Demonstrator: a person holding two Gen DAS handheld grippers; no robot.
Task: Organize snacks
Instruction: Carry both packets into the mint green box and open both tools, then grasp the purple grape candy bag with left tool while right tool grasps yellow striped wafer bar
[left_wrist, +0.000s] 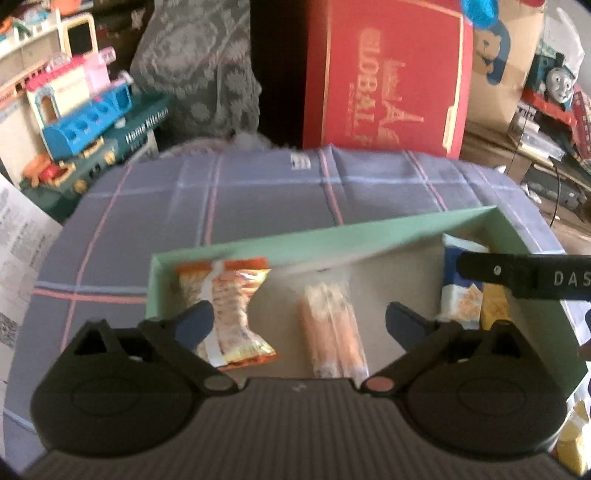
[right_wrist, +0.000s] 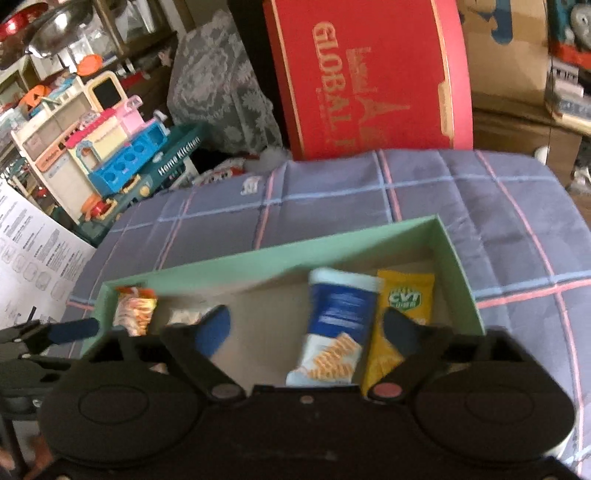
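A shallow green box (left_wrist: 295, 240) (right_wrist: 258, 258) lies on a plaid cloth. Inside it, in the left wrist view, are an orange snack packet (left_wrist: 236, 314) at the left, a pack of sausages (left_wrist: 334, 332) in the middle, and a blue-and-white packet (left_wrist: 461, 291) with a yellow packet (left_wrist: 495, 306) at the right. My left gripper (left_wrist: 298, 317) hangs open over the sausages, its pads touching nothing. My right gripper (right_wrist: 306, 325) is open above the blue-and-white packet (right_wrist: 340, 314), beside the yellow packet (right_wrist: 406, 295). The orange packet (right_wrist: 135, 310) shows at the box's left end.
The purple plaid cloth (left_wrist: 258, 192) covers a round surface. A tall red box (left_wrist: 388, 74) stands behind it, and a toy kitchen set (left_wrist: 85, 110) is at the back left. A printed paper sheet (left_wrist: 22, 240) lies at the left, a toy train (left_wrist: 557, 77) far right.
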